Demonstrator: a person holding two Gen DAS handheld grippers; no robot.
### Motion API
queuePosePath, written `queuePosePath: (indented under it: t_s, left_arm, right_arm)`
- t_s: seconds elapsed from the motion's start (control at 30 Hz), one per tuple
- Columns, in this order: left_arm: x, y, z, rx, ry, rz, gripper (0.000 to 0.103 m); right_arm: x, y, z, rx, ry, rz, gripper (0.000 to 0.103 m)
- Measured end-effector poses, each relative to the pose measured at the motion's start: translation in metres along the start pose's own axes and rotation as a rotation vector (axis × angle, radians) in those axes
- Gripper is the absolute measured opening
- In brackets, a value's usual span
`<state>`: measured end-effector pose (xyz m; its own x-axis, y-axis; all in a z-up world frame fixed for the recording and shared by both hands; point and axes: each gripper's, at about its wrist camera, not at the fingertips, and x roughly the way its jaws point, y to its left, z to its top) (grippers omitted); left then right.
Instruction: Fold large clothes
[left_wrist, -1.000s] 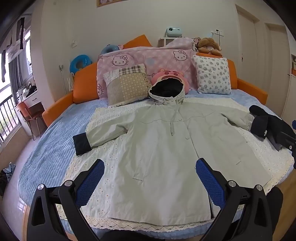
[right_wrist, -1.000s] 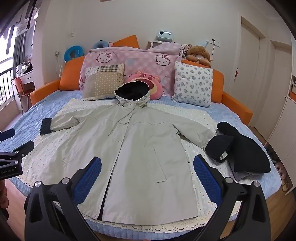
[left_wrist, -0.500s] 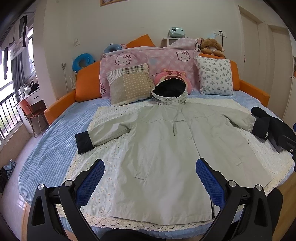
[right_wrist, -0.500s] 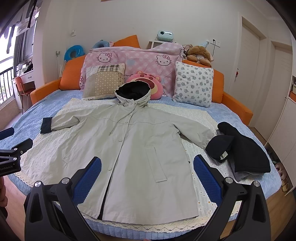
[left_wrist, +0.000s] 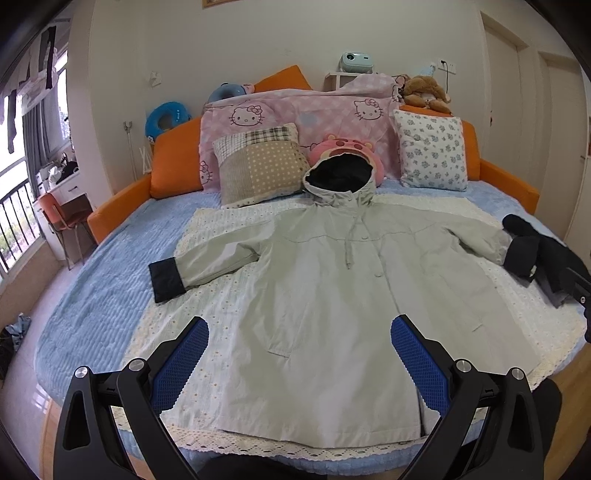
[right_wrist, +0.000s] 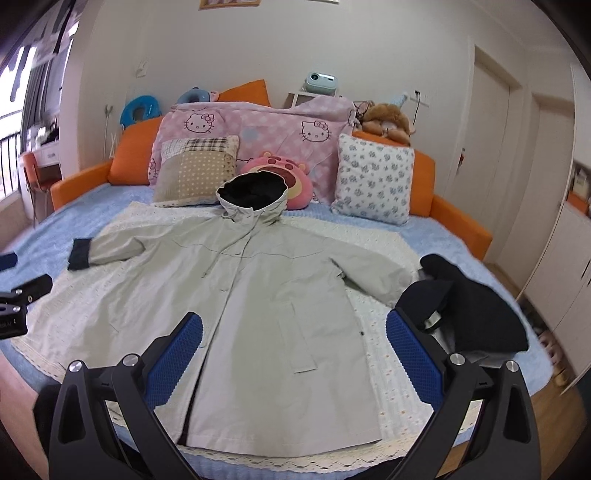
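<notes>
Bed (left_wrist: 92, 295): coat (left_wrist: 314, 314) flat; both tongs (left_wrist: 299, 354) (right_wrist: 293, 350) agape.

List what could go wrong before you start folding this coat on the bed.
1. The coat's right cuff lies against the black garment; grabbing that sleeve could drag the dark clothing along.
2. The coat rests on a lace-edged cover; low tongs could pinch the cover with the fabric.
3. The hem sits near the bed's front edge, so a pull toward you may slide it off.
Both the left tongs and the right tongs are open, holding nothing.
</notes>
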<state>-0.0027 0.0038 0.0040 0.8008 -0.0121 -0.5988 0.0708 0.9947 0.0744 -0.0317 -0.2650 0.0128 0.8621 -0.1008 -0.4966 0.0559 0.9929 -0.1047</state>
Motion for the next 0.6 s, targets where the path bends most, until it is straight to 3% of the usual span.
queuePosePath:
  t_s: [0.43, 0.6]
  left_arm:
    - [-0.0022, 0.0019, 0.0049, -0.037, -0.026, 0.018, 0.100]
    - [-0.0033, 0.0051, 0.0072, -0.048, -0.040, 0.019, 0.100]
  right_arm:
    - [-0.0010, -0.0103, 0.0000, 0.029, -0.020, 0.069, 0.083]
    - [0.0020, -0.0081, -0.0023, 0.023, -0.008, 0.072, 0.083]
